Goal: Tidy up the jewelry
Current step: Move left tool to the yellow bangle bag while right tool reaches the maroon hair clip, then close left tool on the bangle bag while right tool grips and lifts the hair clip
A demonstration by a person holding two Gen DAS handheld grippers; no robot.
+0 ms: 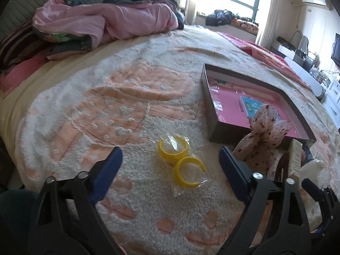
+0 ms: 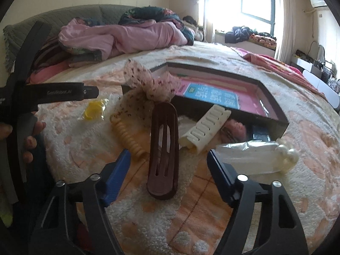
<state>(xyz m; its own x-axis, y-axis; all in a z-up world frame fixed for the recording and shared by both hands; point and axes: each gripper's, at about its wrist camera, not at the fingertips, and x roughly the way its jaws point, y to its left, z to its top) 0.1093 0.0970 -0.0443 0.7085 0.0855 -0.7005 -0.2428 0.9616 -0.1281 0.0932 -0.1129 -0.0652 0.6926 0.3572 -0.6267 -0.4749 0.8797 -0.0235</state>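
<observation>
Two yellow bangles in clear wrap (image 1: 181, 162) lie on the bed cover just ahead of my open, empty left gripper (image 1: 170, 157); they also show in the right wrist view (image 2: 94, 108). A shallow dark box with a pink inside (image 1: 250, 104) sits to the right; it also shows in the right wrist view (image 2: 225, 97). My right gripper (image 2: 169, 159) is open around a brown snap hair clip (image 2: 163, 155), not touching it. A cream comb clip (image 2: 205, 127), a beige coil hair tie (image 2: 128, 137), a spotted fabric bow (image 2: 146, 80) and a wrapped pearl piece (image 2: 261, 157) lie close by.
Everything lies on a fluffy white and orange bed cover (image 1: 119, 106). Pink bedding (image 1: 106, 23) is piled at the head of the bed. The left gripper's body and the hand holding it (image 2: 31, 110) stand at the left of the right wrist view. White furniture (image 1: 308, 72) stands beyond the bed.
</observation>
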